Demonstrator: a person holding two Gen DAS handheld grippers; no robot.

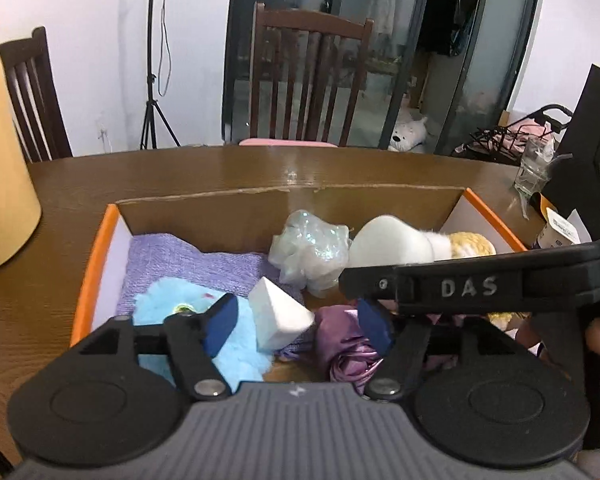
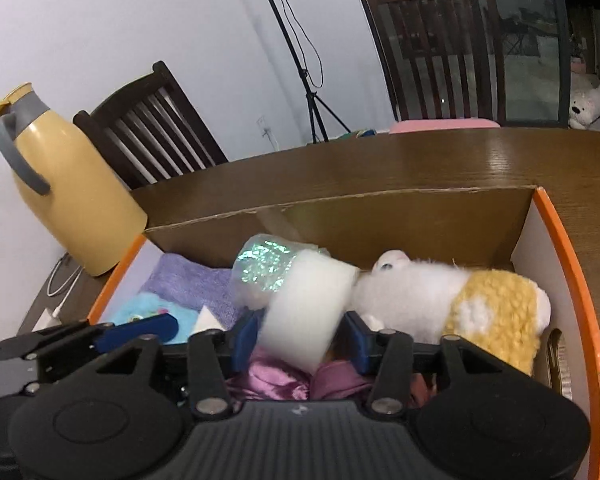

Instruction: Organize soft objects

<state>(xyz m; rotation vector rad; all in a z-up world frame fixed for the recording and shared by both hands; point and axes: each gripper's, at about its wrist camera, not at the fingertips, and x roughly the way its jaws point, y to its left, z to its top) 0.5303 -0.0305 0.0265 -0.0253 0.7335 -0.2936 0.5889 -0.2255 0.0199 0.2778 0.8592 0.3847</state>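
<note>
Left wrist view first: the left gripper [image 1: 298,322] is hanging over the near end of a cardboard box [image 1: 204,216] with orange edges, sitting on the brown wooden counter [image 1: 180,168]. Its blue pads are spread apart, and a white wedge-shaped sponge [image 1: 278,318] sits between them, but neither pad is pressing on it, so nothing's actually pinched. Under that there's a fluffy light-blue toy [image 1: 236,344] lying on a purple towel [image 1: 188,268] at the left side of the box, and a shiny purple satin cloth [image 1: 344,344] bunched up at the near edge. Further back there's a pale sparkly mesh pouf [image 1: 310,254], with a white and yellow plush [image 1: 400,244] just beside it on the right. The right gripper's black arm cuts across the right side of the picture. A yellow jug [image 1: 4,176] stands on the counter off to the left.

Right wrist view: the right gripper [image 2: 300,340] is over the same box [image 2: 380,216], jaws parted, with a round white sponge [image 2: 304,316] tilted in the gap. It's a bit blurred, and it looks clear of the pads on both sides, so I'd call it loose, not gripped. The sparkly pouf [image 2: 264,268] is right behind it, touching, and the plush [image 2: 460,304] lies along the right side of the box. The satin cloth [image 2: 276,380] is below the fingers. The yellow jug [image 2: 72,196] stands outside the box's left corner.
</note>
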